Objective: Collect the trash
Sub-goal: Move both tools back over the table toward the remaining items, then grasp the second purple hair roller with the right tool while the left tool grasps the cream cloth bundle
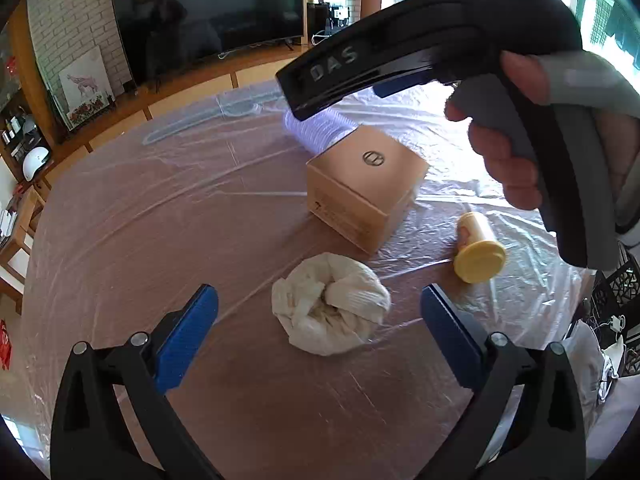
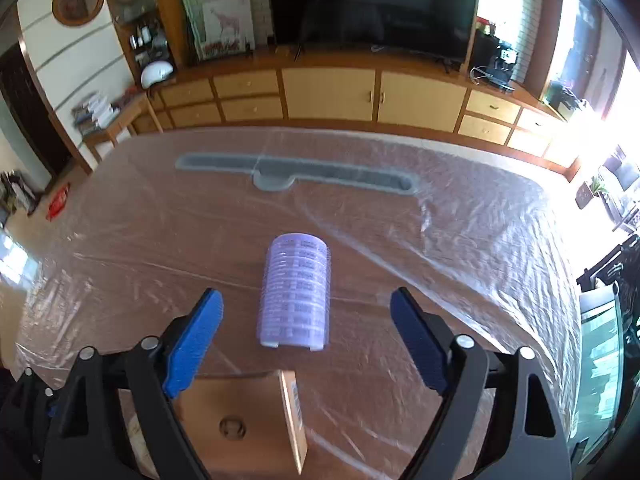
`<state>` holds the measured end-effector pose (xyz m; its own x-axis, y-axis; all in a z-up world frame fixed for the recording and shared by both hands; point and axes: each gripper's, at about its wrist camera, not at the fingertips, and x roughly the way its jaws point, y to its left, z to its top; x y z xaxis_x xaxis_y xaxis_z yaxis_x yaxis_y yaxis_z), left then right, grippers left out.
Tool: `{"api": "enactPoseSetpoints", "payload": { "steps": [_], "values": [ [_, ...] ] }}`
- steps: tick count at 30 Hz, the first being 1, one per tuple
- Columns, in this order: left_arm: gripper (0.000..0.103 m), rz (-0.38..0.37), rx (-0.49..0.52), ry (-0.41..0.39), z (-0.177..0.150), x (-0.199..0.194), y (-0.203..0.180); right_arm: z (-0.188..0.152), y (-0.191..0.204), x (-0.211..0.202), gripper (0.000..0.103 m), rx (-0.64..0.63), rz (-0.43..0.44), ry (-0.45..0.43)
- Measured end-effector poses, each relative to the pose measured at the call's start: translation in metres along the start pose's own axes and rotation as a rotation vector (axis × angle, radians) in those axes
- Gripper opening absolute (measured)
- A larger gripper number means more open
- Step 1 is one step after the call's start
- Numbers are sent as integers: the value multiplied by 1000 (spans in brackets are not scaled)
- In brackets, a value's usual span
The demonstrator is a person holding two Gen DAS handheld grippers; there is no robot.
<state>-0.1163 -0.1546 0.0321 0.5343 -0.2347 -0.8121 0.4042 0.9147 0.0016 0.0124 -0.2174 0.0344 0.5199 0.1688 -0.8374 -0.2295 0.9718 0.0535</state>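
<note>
Two grippers splayed — right gripper straddles purple bottle.

- One crumpled white paper wad on the table.
- One cardboard box, brown with a round logo on top.
- One yellow capped bottle, lying on its side.
- One lilac ribbed cylinder, lying flat.
- Two grippers: left gripper, right gripper.
- One television.

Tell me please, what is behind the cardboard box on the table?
Behind the cardboard box lies a pale purple stack of plastic cups on its side, on the plastic-covered table. In the left view the box and the right gripper hide most of it.
</note>
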Motion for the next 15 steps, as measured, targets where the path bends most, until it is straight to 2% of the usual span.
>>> {"api": "enactPoseSetpoints", "payload": {
  "steps": [2, 5, 10, 13, 15],
  "values": [
    [97, -12, -5, 9, 0, 2, 5, 3, 2, 12, 77, -12, -5, 19],
    [84, -37, -21, 34, 1, 8, 9, 5, 5, 23, 70, -15, 6, 40],
    [80, -45, -22, 41, 2, 10, 14, 6, 8, 34, 60, -24, 19, 66],
    [71, -54, -19, 45, 1, 11, 12, 6, 9, 38, 58, -26, 18, 76],
    [69, -55, -14, 45, 1, 12, 10, 7, 9, 39, 55, -25, 23, 78]
  ]
}}
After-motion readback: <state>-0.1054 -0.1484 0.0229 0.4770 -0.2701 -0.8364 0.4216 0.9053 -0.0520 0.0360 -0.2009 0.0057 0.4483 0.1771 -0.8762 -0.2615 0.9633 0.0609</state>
